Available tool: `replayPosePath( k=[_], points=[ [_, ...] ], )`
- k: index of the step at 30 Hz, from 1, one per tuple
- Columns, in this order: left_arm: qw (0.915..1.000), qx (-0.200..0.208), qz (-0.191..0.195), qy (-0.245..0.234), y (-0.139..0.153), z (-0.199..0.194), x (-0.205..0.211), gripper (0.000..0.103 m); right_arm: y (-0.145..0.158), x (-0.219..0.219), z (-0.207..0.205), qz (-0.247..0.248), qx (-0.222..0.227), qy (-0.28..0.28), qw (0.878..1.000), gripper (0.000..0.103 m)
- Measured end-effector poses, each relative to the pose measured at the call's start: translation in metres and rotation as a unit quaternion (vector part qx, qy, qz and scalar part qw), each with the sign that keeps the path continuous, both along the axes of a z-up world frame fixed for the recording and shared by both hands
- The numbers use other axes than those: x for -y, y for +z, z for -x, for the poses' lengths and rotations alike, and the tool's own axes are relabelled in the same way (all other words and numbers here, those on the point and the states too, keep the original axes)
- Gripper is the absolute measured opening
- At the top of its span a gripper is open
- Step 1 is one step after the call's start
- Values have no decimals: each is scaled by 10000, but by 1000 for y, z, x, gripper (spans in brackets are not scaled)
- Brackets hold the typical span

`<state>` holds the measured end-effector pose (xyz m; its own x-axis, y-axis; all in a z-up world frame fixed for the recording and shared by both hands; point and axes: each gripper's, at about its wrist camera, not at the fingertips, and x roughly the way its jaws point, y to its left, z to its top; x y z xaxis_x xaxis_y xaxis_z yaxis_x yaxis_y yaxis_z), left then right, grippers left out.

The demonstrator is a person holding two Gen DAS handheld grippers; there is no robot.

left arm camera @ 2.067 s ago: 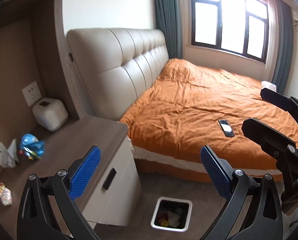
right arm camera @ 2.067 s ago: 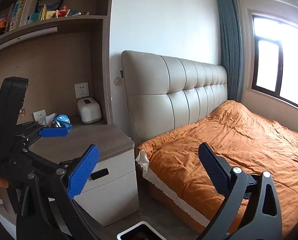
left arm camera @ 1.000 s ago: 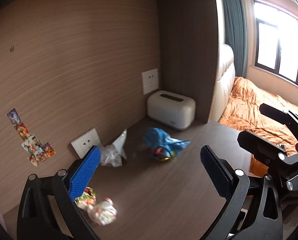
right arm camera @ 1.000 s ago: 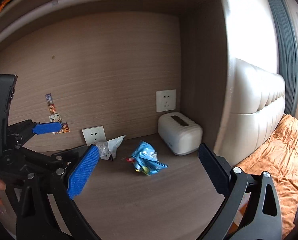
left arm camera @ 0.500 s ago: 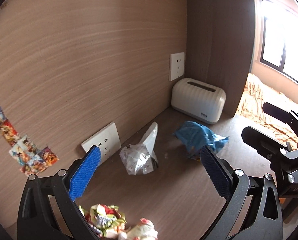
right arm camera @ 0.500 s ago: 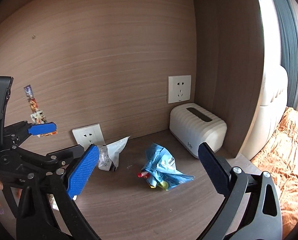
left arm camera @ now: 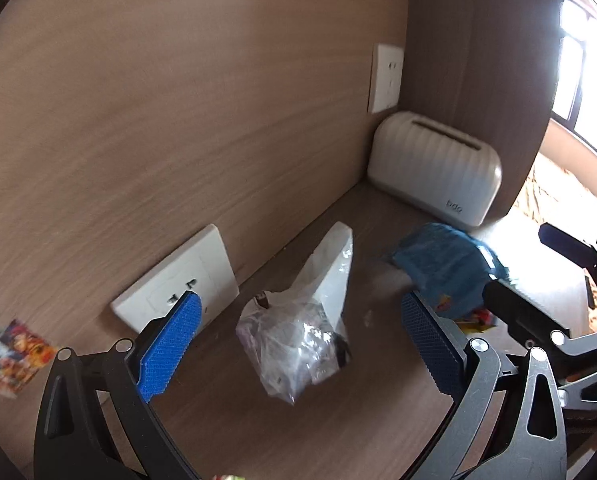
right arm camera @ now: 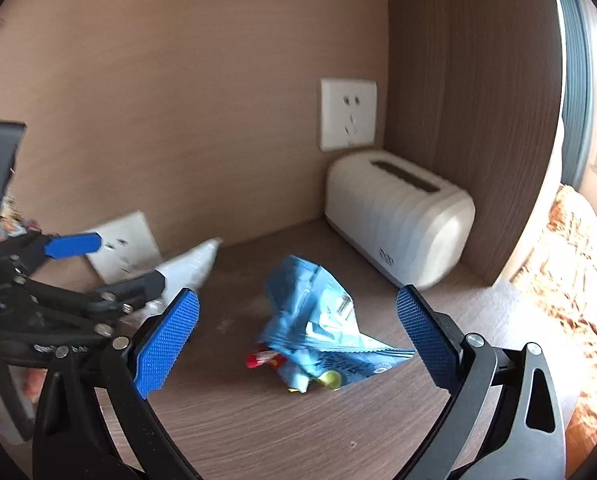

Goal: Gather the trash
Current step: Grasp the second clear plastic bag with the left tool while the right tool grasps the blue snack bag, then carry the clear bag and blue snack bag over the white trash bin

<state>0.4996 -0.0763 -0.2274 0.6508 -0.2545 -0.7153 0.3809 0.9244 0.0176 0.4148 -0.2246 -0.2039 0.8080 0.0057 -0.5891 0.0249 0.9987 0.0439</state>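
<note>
1. Wood-grain panels close in a brown wooden desktop [right arm camera: 298, 432], with a ribbed cream tissue box [right arm camera: 398, 216] in the back corner as the landmark.
2. White wall socket [right arm camera: 348, 114] sits on the back panel just above and behind the tissue box; a second white socket plate [left arm camera: 178, 280] sits low on the same panel, well to the box's left.
3. Crumpled blue snack packet [right arm camera: 318, 328] lies on the desktop in front of the tissue box, near it but apart.
4. Clear crumpled plastic bag [left arm camera: 306, 328] lies farther left of the box, beside the blue packet and not touching it.
5. Left gripper [left arm camera: 298, 344] hangs over the clear bag, blue pads spread wide to either side, gripping nothing.
6. Right gripper [right arm camera: 298, 340] likewise stands spread, straddling the blue packet without contact.
</note>
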Motion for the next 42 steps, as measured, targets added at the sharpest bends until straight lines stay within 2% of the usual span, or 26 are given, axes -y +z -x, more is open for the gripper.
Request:
replayPosePath(
  k=[5,9,10,11,12,14,16,18,24,36,42],
  points=[
    [9992,-405,-29,-70,-21,-22,2,97,-17,4,-19,32,-296,-171,9994,99],
    [9965,-807,-137,-150,-39,-35,7,80,-31,5,-34,62,-618,-208,9978,97],
    [9957,-890,-155,-200,-42,-38,8,71,-35,5,-36,27,-690,-194,9974,93],
    [9951,-947,-187,-212,-45,-40,9,66,-39,6,-38,15,-763,-212,9969,74],
    [9941,-1029,-241,-230,-48,-43,10,64,-44,5,-41,-28,-884,-178,9959,68],
    [9939,-1026,-303,-260,-49,-44,13,59,-48,4,-41,21,-906,-209,9957,60],
    [9935,-1054,-334,-281,-50,-42,16,48,-49,3,-40,-15,-909,-144,9958,54],
    [9944,-970,-307,-290,-46,-37,18,45,-47,5,-37,-126,-861,-121,9961,49],
    [9969,-644,-296,-329,-18,-15,24,43,-23,9,-13,-217,-527,-72,9983,48],
    [9981,102,-51,-606,65,63,56,43,61,34,72,-136,372,-245,9989,48],
    [9964,291,28,-798,84,100,83,43,84,57,116,-32,586,-409,9974,48]
  ],
)
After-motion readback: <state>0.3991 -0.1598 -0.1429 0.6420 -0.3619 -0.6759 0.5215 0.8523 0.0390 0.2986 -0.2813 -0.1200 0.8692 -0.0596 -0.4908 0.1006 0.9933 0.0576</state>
